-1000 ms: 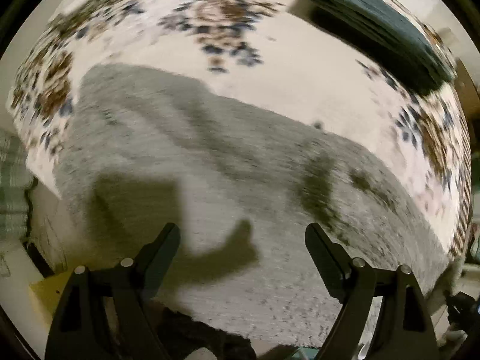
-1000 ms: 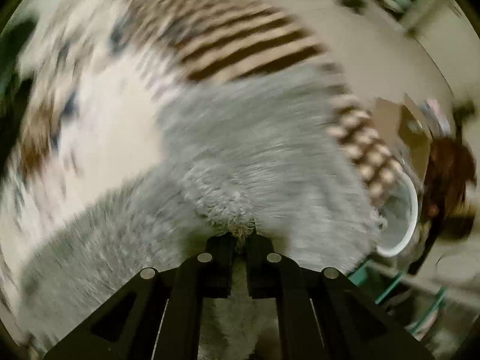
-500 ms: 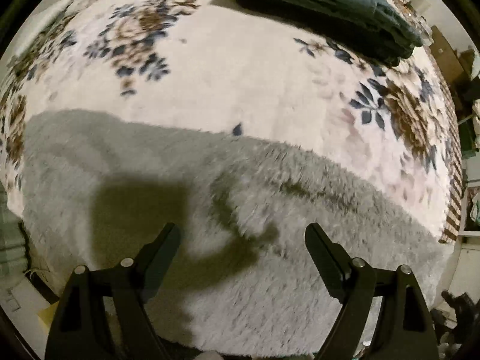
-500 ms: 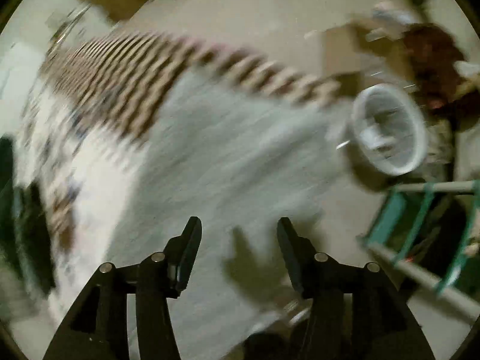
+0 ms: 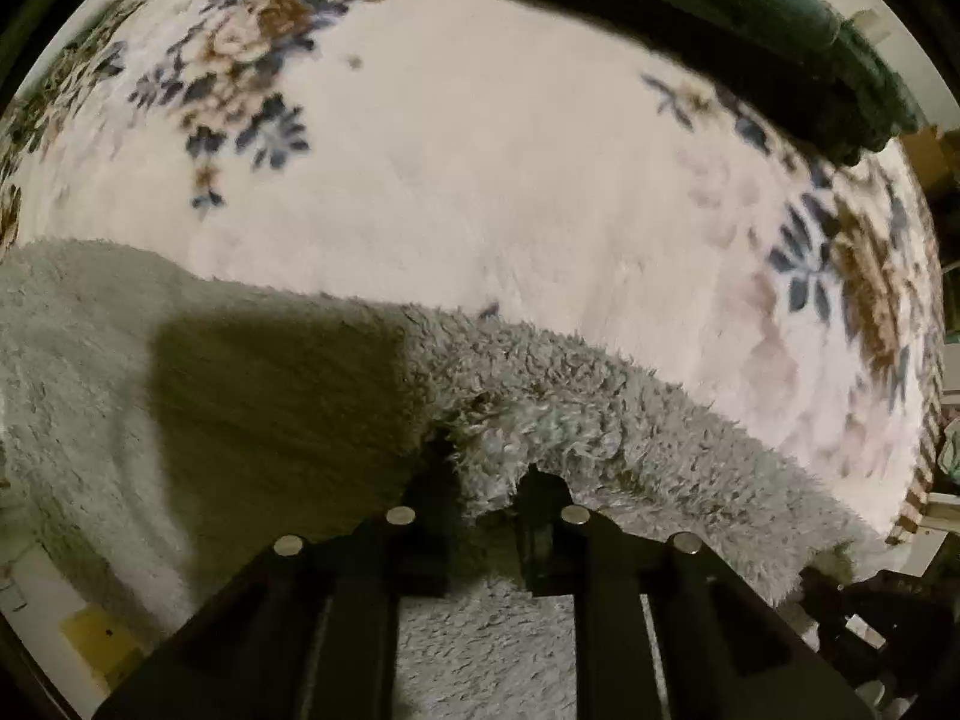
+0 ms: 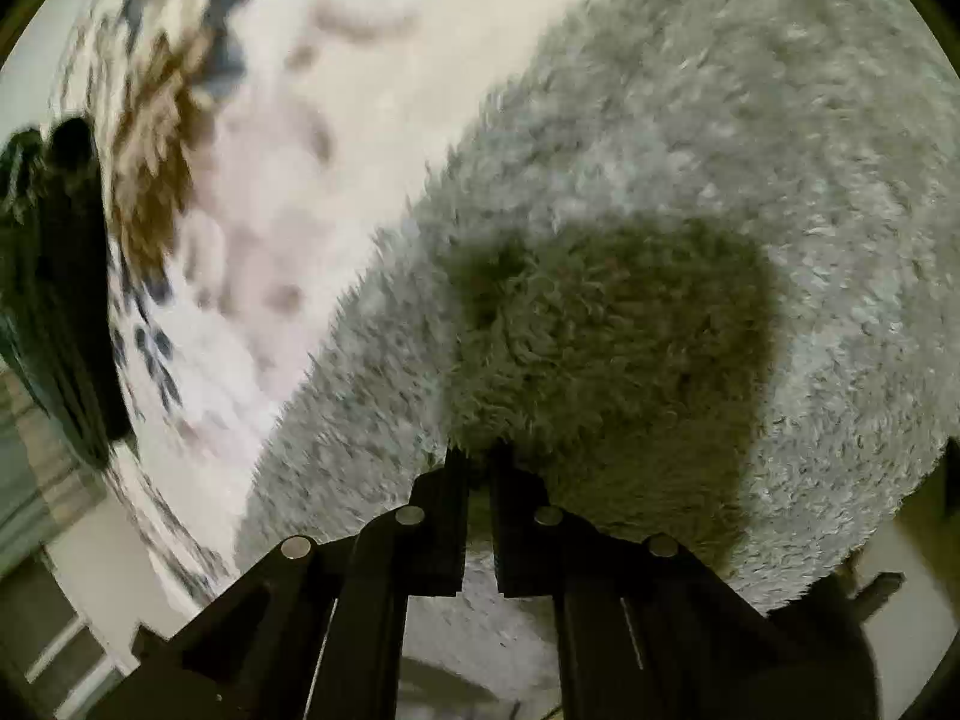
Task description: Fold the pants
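The pants (image 5: 252,396) are grey and fluffy and lie spread on a cream floral blanket (image 5: 480,168). In the left wrist view my left gripper (image 5: 489,480) is shut on a raised tuft of the grey fabric at its far edge. In the right wrist view the pants (image 6: 690,192) fill the right side. My right gripper (image 6: 477,462) is shut on the fleece near its edge beside the blanket (image 6: 288,192). Each gripper throws a dark shadow on the fabric.
A folded dark green garment (image 5: 750,42) lies at the far right of the blanket, and shows at the left edge in the right wrist view (image 6: 54,288). The blanket's striped border (image 5: 918,480) and room clutter sit at the right.
Both grippers were open half a second ago and have closed on the grey pants. The right gripper swung from the floor side back over the fabric. The left moved closer to the far edge.
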